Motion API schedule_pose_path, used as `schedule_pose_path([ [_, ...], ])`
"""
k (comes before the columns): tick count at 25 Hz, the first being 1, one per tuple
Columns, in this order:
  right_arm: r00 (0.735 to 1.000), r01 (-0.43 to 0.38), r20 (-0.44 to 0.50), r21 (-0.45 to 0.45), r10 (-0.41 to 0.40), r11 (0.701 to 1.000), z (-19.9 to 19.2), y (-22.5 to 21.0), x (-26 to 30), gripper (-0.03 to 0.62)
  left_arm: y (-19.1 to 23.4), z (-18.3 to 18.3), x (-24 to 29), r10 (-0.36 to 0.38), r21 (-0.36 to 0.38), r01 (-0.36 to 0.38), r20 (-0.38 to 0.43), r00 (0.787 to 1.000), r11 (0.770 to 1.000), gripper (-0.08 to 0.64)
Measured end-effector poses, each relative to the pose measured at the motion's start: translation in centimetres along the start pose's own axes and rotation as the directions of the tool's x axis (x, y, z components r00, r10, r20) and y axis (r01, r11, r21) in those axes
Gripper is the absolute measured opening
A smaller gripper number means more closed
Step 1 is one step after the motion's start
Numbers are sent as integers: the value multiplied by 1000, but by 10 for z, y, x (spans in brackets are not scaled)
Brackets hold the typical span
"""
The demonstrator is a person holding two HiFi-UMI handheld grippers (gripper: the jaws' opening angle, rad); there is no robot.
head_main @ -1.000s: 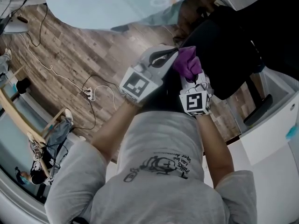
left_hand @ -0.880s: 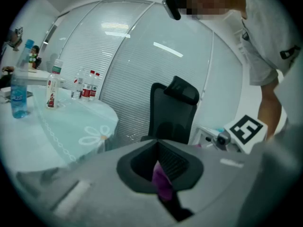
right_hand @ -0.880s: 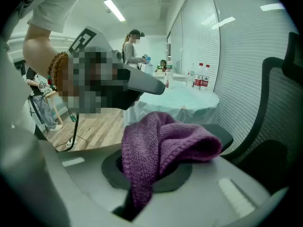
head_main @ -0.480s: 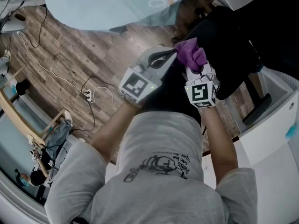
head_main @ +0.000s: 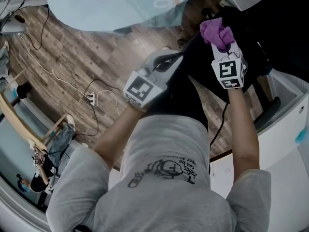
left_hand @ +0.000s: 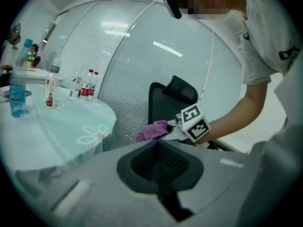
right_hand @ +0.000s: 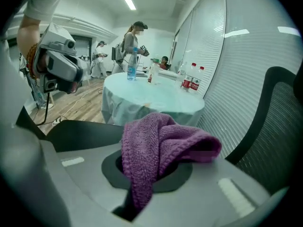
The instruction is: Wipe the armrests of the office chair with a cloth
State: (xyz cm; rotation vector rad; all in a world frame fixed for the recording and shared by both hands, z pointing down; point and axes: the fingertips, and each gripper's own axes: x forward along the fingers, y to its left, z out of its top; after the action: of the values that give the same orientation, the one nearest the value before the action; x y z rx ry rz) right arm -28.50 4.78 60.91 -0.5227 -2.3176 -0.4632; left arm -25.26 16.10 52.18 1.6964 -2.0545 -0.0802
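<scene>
Two grippers are up at the black office chair (head_main: 251, 28), one busy and one empty. The right gripper (head_main: 223, 47) has its jaws clamped on the purple cloth (right_hand: 161, 143). In the right gripper view the knitted fabric is pinched down in the slot between the jaws, and the rest bunches up over the claw's front, with one fold flopping out to the right. In the head view the cloth sits at the very tip of that claw, over the chair's dark upper edge; whether the fabric actually presses on the chair I cannot tell. The right gripper view shows the chair's mesh backrest (right_hand: 279, 126) rising just right of the cloth, while a flat black chair part (right_hand: 80, 131) lies below and to its left.

The left gripper (left_hand: 157, 144) has its jaws together with nothing between them. It hangs to the left of the right one, apart from the cloth — its own view looks across at the purple bundle and the other claw in front of the backrest.

Beyond the chair stands a round table (head_main: 111, 8) under a pale blue cover, with water bottles (left_hand: 85, 84) on it, and cables (head_main: 91, 96) trail over the wood floor (head_main: 72, 57).
</scene>
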Motion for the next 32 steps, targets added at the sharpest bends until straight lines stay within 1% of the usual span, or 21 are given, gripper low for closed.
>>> schedule_pose_path([
  [3,1000,16,-4,8,-16,1000,-3,-24,6,31,0,0,0,-2,4,2,-2,1000,1000,0],
  [6,1000,23,-13,2,-23,1000,-3,-38,11,31,0,2,0,-1,-5,1,-1,1000,1000,0],
  [10,999,40,-12,9,-40,999,-2,-38,11,31,-1,1,1,-8,8,8,1,1000,1000,0],
  [14,999,40,-1,40,-40,998,-1,-25,6,31,0,6,2,0,2,0,5,1000,1000,0],
  [19,998,-24,53,50,21,998,5,12,-4,29,2,6,1,4,4,-4,2,1000,1000,0],
  [21,996,-50,74,50,46,998,7,31,-9,31,3,6,1,10,-5,-10,2,1000,1000,0],
  [25,990,-103,96,37,99,994,11,76,-21,31,1,1,1,1,-2,-1,-4,1000,1000,0],
  [29,976,-188,112,6,186,982,15,126,-34,31,2,5,3,1,11,-1,-5,1000,1000,0],
  [32,964,-238,119,-29,240,971,16,156,-42,31,3,5,4,2,6,-2,-2,1000,1000,0],
])
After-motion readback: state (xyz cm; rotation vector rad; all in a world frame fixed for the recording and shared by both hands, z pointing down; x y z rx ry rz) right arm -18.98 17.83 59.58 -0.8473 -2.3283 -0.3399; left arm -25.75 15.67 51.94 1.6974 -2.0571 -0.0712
